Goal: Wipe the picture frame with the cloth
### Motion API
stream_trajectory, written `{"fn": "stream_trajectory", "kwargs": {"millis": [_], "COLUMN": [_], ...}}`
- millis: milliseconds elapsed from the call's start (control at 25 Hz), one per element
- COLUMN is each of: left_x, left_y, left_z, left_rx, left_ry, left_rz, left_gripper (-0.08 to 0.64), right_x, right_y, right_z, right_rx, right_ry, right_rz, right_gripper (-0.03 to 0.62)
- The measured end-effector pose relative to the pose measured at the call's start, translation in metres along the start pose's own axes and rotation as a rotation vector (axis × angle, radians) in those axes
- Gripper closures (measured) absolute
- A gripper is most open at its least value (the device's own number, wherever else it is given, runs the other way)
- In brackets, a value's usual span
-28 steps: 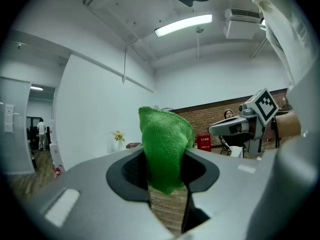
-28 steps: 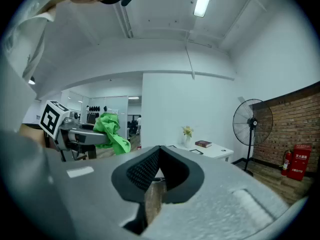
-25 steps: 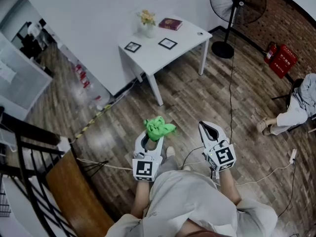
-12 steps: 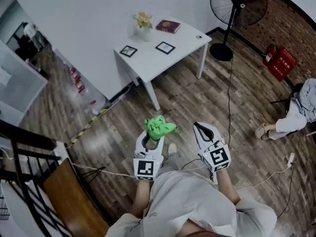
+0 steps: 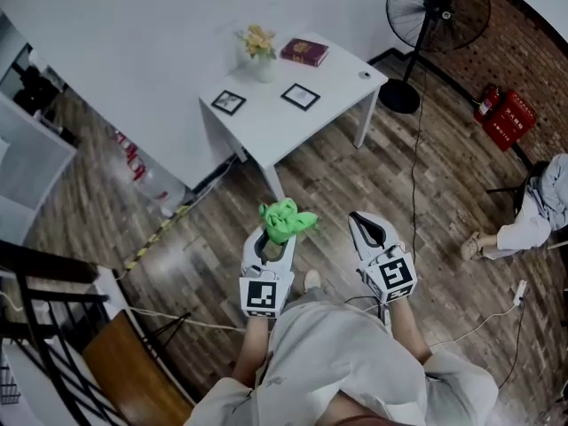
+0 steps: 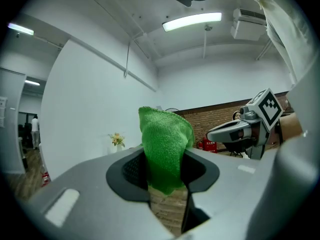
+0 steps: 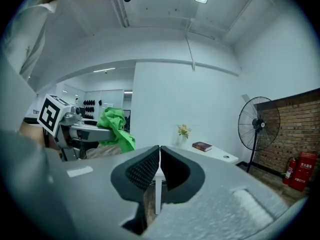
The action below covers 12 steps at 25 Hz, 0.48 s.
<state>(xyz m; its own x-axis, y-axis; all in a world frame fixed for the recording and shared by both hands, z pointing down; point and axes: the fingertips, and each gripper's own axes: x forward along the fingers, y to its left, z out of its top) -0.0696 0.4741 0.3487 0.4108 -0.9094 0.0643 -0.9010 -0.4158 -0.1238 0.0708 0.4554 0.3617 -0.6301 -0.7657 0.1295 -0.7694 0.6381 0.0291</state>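
Right-hand black picture frame (image 5: pixel 301 96) looks light and slidey; brace its edge. Your left tool (image 5: pixel 273 240) grips the soft green cloth (image 5: pixel 286 219); right tool (image 5: pixel 371 230) closed, empty.

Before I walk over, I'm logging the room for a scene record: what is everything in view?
table: one, white, by the wall ahead
picture frames: two, dark-rimmed, lying on the table
book: one, dark red, on the table's far side
vase of flowers: one, pale, on the table left of the book
fan: one, black, standing right of the table
red case: one, on the floor by the brick wall
cable: one, dark, on the wooden floor near the fan
seated person: one, pale clothes, far right
cloth: one, green, low centre, gripped
left gripper: one, white, shut on the cloth
right gripper: one, white, shut, empty
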Motion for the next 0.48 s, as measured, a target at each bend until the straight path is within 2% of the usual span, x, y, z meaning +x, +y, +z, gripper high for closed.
{"fn": "stream_trajectory", "kwargs": {"millis": [480], "left_x": [0.065], "left_y": [0.071], "left_z": [-0.013], "left_rx": [-0.014], "left_ry": [-0.014], "left_rz": [-0.024], "left_gripper": [0.391], "right_x": [0.092], "right_y": [-0.015], "right_z": [0.004], "right_rx": [-0.004], "right_ry": [0.015], "right_rz": [-0.01], "right_gripper": [0.58]}}
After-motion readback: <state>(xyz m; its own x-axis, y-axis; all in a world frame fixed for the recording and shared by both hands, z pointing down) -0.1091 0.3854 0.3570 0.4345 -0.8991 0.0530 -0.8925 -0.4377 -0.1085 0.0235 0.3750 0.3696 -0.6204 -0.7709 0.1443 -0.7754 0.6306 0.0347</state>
